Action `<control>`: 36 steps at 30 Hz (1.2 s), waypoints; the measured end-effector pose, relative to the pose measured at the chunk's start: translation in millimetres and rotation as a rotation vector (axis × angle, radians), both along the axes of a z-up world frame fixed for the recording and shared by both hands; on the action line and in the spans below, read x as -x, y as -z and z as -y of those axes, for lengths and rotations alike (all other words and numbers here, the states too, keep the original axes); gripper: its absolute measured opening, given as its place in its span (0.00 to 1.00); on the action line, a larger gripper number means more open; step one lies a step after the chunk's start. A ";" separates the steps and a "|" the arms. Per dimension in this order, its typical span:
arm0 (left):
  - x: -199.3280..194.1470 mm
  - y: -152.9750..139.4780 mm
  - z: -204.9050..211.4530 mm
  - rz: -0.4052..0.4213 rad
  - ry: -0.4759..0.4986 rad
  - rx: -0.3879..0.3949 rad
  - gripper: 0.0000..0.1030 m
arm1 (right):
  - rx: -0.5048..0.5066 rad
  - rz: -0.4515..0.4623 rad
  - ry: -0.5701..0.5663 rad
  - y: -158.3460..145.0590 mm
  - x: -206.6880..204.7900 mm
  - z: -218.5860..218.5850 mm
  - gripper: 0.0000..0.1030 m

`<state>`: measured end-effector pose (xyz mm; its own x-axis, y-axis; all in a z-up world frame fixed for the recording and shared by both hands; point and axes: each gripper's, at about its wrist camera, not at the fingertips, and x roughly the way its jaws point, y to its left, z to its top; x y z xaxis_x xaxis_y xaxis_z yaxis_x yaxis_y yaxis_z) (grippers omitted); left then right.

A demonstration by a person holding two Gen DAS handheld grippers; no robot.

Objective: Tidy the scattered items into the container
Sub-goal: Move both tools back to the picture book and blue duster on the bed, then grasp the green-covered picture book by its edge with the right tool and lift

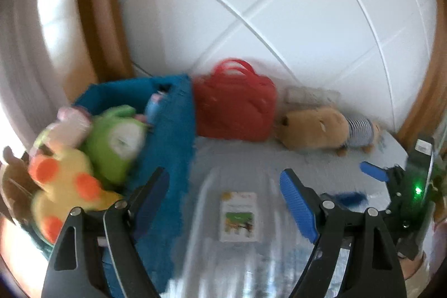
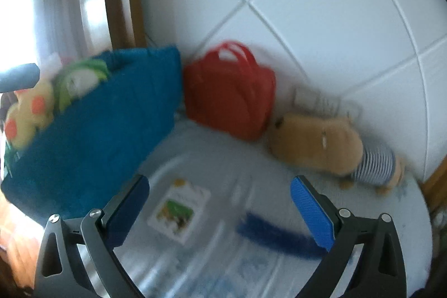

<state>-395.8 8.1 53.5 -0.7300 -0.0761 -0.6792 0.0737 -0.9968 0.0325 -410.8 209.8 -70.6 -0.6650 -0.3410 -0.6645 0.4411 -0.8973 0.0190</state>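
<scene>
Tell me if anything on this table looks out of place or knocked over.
The tan plush animal in a striped shirt lies tipped on its side by the wall, next to the red bag. A small picture card and a blue fuzzy strip lie loose on the table, outside the blue basket.

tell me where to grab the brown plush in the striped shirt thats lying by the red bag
Grip the brown plush across its striped middle, coming down from above. It lies on its side along the wall, head toward the red bag, so the narrower waist suits the open right gripper better than the bulky head.
</scene>
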 end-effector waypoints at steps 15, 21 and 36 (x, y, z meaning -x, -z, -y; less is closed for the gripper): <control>83.1 273.3 16.1 0.371 -0.078 0.029 0.29 | -0.002 0.348 -0.062 164.4 40.1 9.0 0.30; 99.1 339.1 45.3 0.428 -0.130 0.141 0.21 | -0.061 0.456 -0.104 231.1 62.6 52.4 0.26; 93.0 363.7 51.5 0.392 -0.139 0.068 0.08 | 0.054 0.503 -0.148 241.7 63.8 77.8 0.10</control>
<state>-488.7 -43.4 -310.2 -0.3968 -0.2101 -0.8935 0.1767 -0.9727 0.1503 -474.5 132.0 -312.3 -0.2099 -0.4495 -0.8683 0.4879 -0.8178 0.3054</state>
